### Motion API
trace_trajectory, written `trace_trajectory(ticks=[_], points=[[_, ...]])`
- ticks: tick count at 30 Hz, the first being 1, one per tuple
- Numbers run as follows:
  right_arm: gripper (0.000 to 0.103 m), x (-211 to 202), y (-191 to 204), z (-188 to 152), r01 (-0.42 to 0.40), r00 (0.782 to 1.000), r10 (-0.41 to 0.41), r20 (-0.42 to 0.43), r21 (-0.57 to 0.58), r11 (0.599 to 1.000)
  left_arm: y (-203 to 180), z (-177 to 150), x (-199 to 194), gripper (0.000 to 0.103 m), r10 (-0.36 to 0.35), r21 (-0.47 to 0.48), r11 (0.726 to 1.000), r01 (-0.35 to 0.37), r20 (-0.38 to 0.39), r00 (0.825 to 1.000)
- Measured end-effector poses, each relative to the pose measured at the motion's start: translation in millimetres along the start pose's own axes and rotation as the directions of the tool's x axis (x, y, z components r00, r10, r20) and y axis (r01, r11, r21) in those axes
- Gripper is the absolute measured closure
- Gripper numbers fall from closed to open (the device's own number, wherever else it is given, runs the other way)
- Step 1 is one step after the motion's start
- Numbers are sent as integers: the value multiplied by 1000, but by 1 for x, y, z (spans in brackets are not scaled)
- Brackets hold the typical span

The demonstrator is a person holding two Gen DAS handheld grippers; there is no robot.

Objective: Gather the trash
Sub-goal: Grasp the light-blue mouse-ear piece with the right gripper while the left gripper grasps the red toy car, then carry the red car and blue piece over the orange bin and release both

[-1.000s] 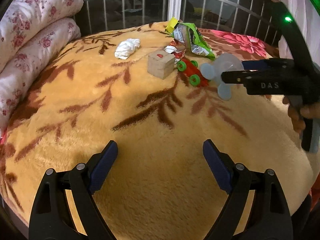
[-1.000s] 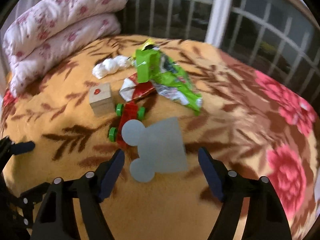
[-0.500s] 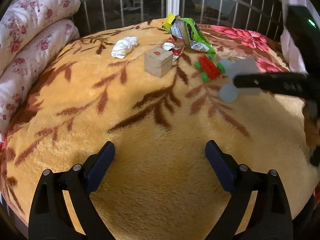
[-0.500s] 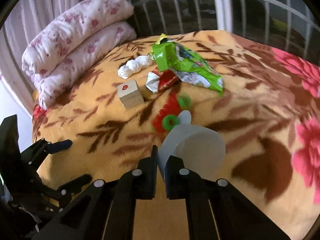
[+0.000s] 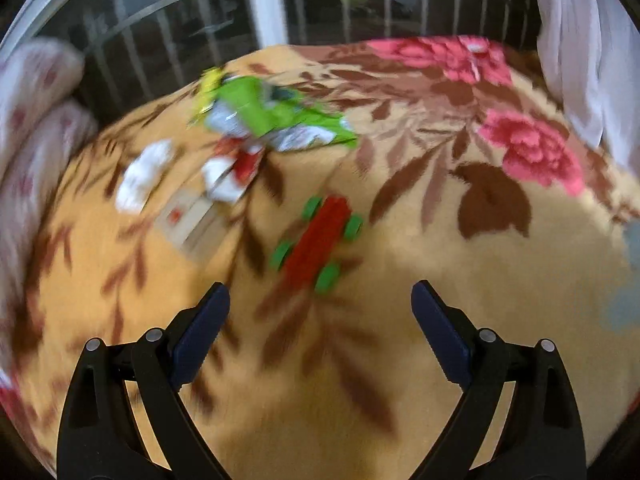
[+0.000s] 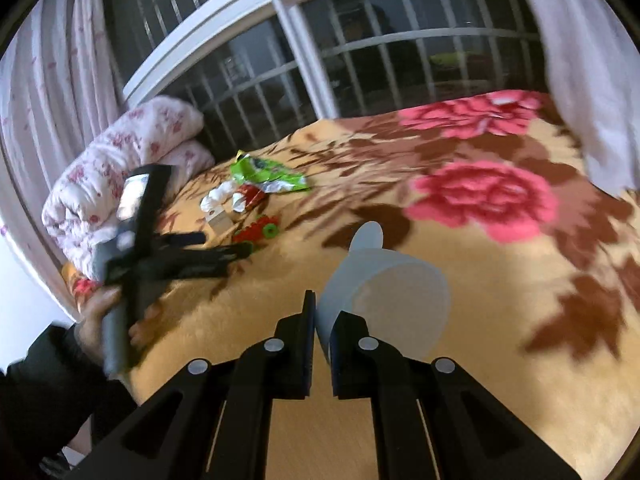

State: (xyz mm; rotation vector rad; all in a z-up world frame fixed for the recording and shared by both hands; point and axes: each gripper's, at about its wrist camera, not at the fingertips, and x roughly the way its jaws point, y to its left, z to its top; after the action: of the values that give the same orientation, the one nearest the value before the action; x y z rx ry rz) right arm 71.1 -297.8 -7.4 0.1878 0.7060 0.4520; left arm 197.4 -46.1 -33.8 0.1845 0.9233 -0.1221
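My right claw [image 6: 323, 322] is clamped on the rim of a pale grey bin [image 6: 386, 296], holding it tipped on its side with the mouth facing the trash, so I judge it is meant as the container the rubbish goes into. My left claw [image 5: 320, 320] has its jaws wide apart and holds nothing; I take that as being ready to pick something up.

The trash lies on the orange blanket [image 5: 460, 280] ahead of the left claw: a green snack wrapper [image 5: 276, 116] farthest off, a red-and-white wrapper [image 5: 236, 168] nearer, and a white crumpled tissue [image 5: 140, 180] to the left. A red toy car [image 5: 316, 236] sits just in front of the open jaws, between them and the wrappers, and a wooden block [image 5: 192, 224] lies beside it. The left view is blurred, so finer detail escapes me.
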Motion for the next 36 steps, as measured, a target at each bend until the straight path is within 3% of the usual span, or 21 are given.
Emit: trace_trajectory(ticks=[4,7,8,11,13,19,27,33,36], points=[[97,-27,-13,-15,-5,1000,4,30,44,999,-6,17,42,16,94,98,991,-87,-70,993],[97,-31,-14,-23,-19,999,18,30,59,998,5,22,55,31,4,61,998,1,-78,997],[97,-31,-14,-25,-20,999,18,33,58,998,6,23,56,45,-20,56,998,24,-72,997],[97,-28,-7,-32,-10,999,8,33,44,999,-3,19,50,65,-21,86,996,24,-40,999],[97,-27,-4,-35,-16,1000,15,26,47,999,-7,14,42,65,-3,88,996,5,-21,1000],[97,-33,14,-41,-10,1000,10,23,12,1000,2,-11,-9,65,-86,-25,996,87,44,995],[97,-62,61,-72,-66,998,66,-3,-72,995,-10,-94,-103,65,-120,-1,993,121,118,986],[97,-73,98,-119,-156,982,134,-134,-170,973,-25,-174,-150,65,-173,86,983,163,128,977],[97,-66,108,-148,-197,959,147,-243,-193,961,-35,-213,-152,65,-212,133,971,201,79,974]])
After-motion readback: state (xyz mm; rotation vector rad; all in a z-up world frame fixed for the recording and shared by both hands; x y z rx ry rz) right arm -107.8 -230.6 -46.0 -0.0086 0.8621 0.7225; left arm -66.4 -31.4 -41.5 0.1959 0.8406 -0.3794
